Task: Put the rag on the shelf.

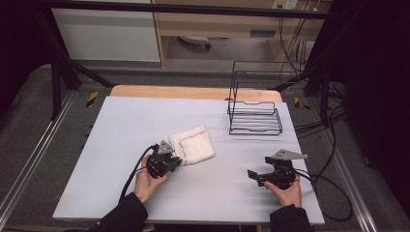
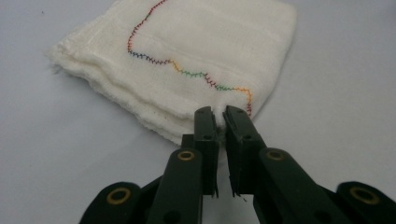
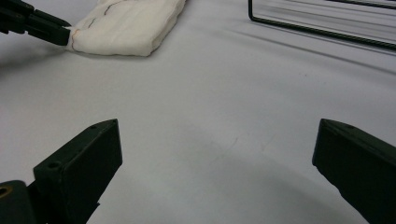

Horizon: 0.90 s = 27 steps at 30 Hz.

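A folded white cloth (image 1: pixel 193 144) with a line of coloured stitching lies near the middle of the pale table. My left gripper (image 1: pixel 170 161) is at its near left corner. In the left gripper view the jaws are shut on that corner of the cloth (image 2: pixel 187 60), and the left gripper (image 2: pixel 221 115) pinches a bit of its edge. My right gripper (image 1: pixel 252 176) rests low over bare table at the right, jaws wide open with nothing between them. From the right gripper (image 3: pixel 215 154) view, the cloth (image 3: pixel 126 25) lies far off at upper left, the left gripper's jaws touching its corner.
A black wire rack (image 1: pixel 255 104) stands at the back right of the table (image 1: pixel 145 116), its base wire (image 3: pixel 322 30) also in the right gripper view. Cables (image 1: pixel 333 193) trail off the table's right side. Bare table lies between the two grippers.
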Each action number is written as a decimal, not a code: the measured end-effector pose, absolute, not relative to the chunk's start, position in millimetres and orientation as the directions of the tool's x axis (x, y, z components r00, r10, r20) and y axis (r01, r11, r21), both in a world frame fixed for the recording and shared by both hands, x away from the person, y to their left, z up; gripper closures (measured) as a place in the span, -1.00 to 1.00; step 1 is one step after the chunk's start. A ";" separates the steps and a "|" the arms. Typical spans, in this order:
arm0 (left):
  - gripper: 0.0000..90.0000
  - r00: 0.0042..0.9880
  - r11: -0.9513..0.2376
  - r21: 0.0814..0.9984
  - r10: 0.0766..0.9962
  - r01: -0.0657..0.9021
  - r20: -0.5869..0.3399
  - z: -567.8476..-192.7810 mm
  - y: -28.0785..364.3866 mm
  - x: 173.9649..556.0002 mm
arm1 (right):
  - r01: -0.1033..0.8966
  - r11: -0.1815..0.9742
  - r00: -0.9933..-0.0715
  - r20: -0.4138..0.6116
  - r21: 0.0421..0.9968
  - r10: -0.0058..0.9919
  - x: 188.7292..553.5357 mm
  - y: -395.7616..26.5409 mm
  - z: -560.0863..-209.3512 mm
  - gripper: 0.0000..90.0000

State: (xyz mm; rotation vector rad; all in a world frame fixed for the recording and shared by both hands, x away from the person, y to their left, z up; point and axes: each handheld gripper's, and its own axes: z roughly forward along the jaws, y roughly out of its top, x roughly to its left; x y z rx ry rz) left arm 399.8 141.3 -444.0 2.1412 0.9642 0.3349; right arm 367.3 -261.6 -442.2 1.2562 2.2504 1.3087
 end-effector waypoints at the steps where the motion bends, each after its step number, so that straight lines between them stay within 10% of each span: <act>1: 0.85 0.683 -0.432 0.728 0.727 0.532 -0.069 -442.6 141.3 398.9 | 0.553 0.225 -0.598 0.193 0.802 0.778 367.4 -261.7 -442.2 -0.96; 24: 0.86 0.763 -0.474 0.743 0.641 0.472 -0.076 -436.5 107.2 358.8 | 0.555 0.232 -0.606 0.197 0.799 0.770 366.9 -256.9 -441.7 -0.94; 27: 0.50 0.754 -0.443 0.749 0.647 0.493 -0.114 -433.6 114.0 363.7 | 0.555 0.239 -0.607 0.191 0.797 0.771 366.9 -256.1 -441.8 -0.94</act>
